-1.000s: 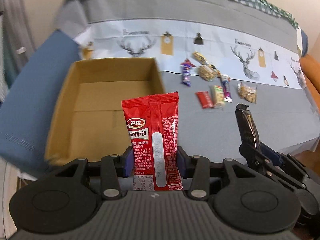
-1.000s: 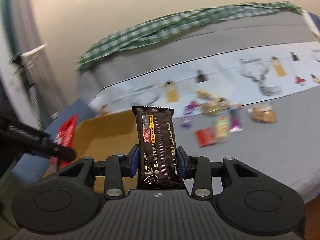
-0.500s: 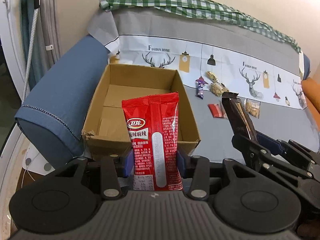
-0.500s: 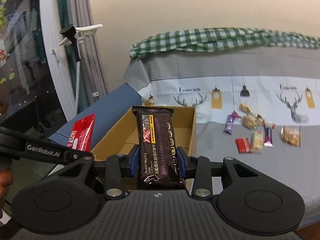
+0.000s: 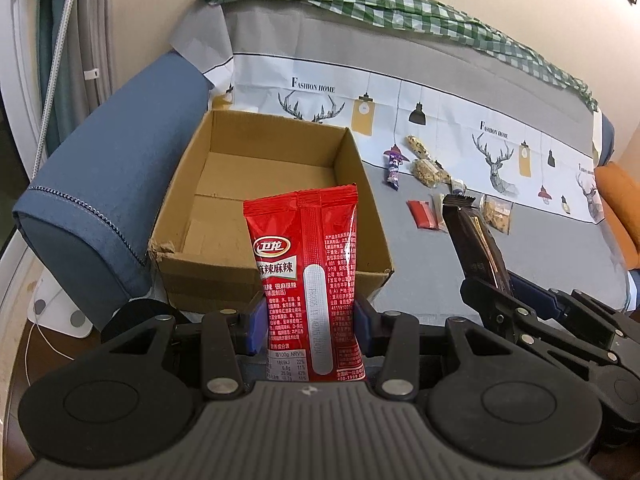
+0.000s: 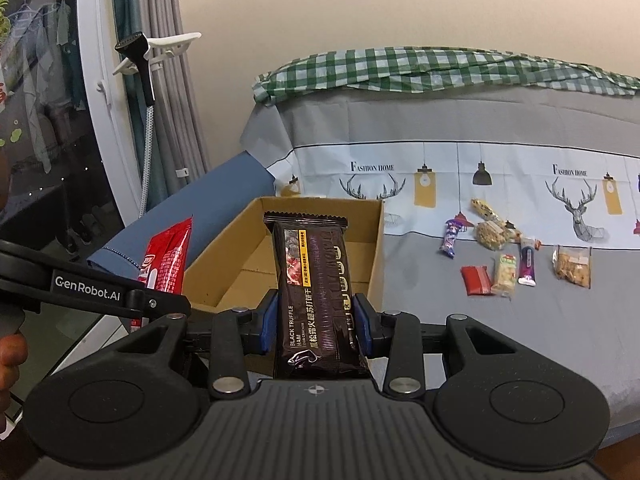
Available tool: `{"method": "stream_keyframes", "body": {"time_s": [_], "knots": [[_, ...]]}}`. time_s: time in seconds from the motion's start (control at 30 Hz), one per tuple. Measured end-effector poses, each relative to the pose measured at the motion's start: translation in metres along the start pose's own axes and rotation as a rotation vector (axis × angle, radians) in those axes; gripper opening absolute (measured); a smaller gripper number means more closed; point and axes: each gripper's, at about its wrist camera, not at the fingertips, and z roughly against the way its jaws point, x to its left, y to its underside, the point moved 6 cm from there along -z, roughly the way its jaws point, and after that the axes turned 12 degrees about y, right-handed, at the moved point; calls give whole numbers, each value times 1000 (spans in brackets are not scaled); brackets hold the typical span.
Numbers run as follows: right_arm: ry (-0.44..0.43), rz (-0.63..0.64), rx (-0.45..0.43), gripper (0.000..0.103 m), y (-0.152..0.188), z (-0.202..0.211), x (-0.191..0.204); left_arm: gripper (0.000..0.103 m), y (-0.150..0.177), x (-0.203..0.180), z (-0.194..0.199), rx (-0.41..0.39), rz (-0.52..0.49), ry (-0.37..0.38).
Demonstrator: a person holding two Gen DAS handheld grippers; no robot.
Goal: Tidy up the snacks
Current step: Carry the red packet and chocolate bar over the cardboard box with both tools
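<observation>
My left gripper (image 5: 308,322) is shut on a red snack packet (image 5: 306,264), held upright just in front of the open cardboard box (image 5: 224,256). My right gripper (image 6: 316,322) is shut on a dark brown cracker packet (image 6: 316,280), also upright, near the box (image 6: 376,248). The box looks bare inside. In the left wrist view the right gripper with its dark packet (image 5: 476,240) stands to the right. In the right wrist view the left gripper's red packet (image 6: 166,264) shows at the left. Several loose snacks (image 6: 504,252) lie on the grey sofa cover right of the box.
The box sits on a covered sofa against the blue armrest (image 5: 100,184). A green checked cloth (image 6: 420,72) drapes the sofa back. An orange cushion (image 5: 616,208) is at the far right. Curtains and a garment steamer (image 6: 140,56) stand left. A hand (image 6: 8,360) holds the left gripper's handle.
Both grippers pulled back from the sofa and rolled level, so box, armrest and wall came into fuller view. Each packet stayed clamped. Little has moved in the last half second.
</observation>
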Motion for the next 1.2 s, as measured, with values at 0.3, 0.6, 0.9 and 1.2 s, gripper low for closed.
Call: {"method": "stream_keyframes", "body": {"time_s": [0.3,0.6,0.9,1.2], "knots": [[-9,19,11,40,1,-6,5,48,-1,11,-5,11,19,-21],[11,52,33,40,-5,-30,3,48,-18,24,-24,30,-38,-15],[12,46,54,40,-33,-85,19,48,-71,70,-67,29,35,-58],[14,26,107,40,-51,-160,33,48,-109,113,-120,53,47,-93]]}}
